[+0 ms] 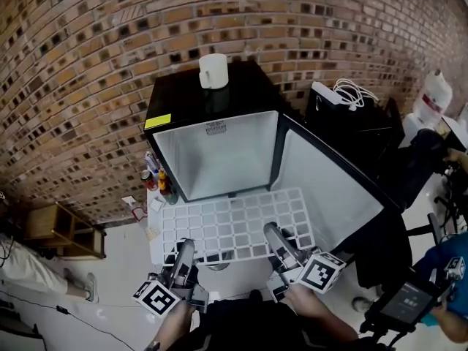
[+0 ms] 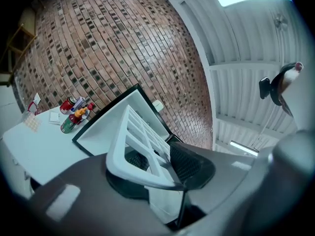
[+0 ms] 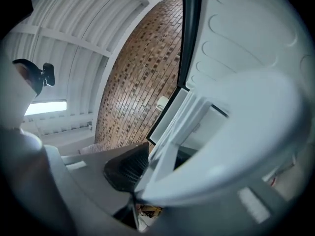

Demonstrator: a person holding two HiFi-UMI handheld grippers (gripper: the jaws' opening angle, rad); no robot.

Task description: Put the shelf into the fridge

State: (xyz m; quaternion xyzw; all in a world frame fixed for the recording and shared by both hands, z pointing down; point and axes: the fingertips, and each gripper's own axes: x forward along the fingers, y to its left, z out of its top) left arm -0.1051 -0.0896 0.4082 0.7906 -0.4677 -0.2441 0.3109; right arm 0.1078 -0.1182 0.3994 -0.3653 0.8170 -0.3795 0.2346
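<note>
Backed by brick wall [image 1: 88,50], facing open fridge [image 1: 216,152]. Clamping shelf [image 1: 234,224] by its near edge, left gripper [image 1: 183,250] and right gripper [image 1: 276,237] both closed on it, holding it level before the opening for sliding in.

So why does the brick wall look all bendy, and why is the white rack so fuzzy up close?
Head view: the wide lens bows the brick wall, but the shelf looks sharp. Left gripper view: bricks curve too, near shelf edge slightly soft. Right gripper view: the shelf is so close it blurs, and a ceiling light glares.
</note>
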